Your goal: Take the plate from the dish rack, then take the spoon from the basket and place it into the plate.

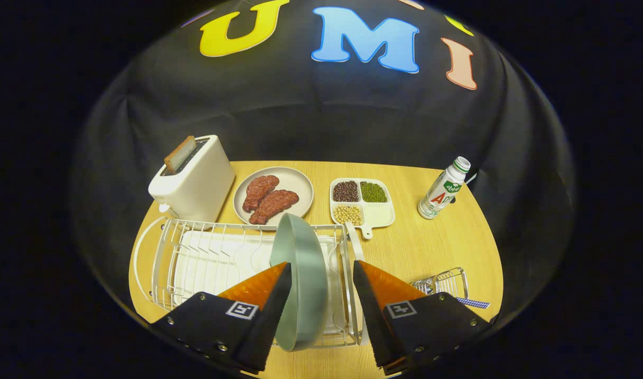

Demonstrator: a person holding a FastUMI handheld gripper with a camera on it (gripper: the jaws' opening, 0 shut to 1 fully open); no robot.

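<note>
A grey-green plate (300,263) stands on edge in the right end of the white wire dish rack (210,258). My gripper (321,265) is open and straddles the plate. The left finger (271,300) lies against the plate's left face, while a gap remains between the plate's rim and the right finger (371,300). To the right of the right finger a small wire basket (450,281) sits on the table. Something shiny lies in the basket, and a blue-and-white checked handle (474,302) sticks out of it toward the table edge. I cannot make out the spoon's bowl clearly.
Beyond the rack stand a white toaster (195,181) with a bread slice, a beige plate (300,181) holding two meat pieces, and a divided tray (376,213) of beans. A small bottle (443,188) stands at the far right. Bare wooden tabletop (421,247) lies between rack and basket.
</note>
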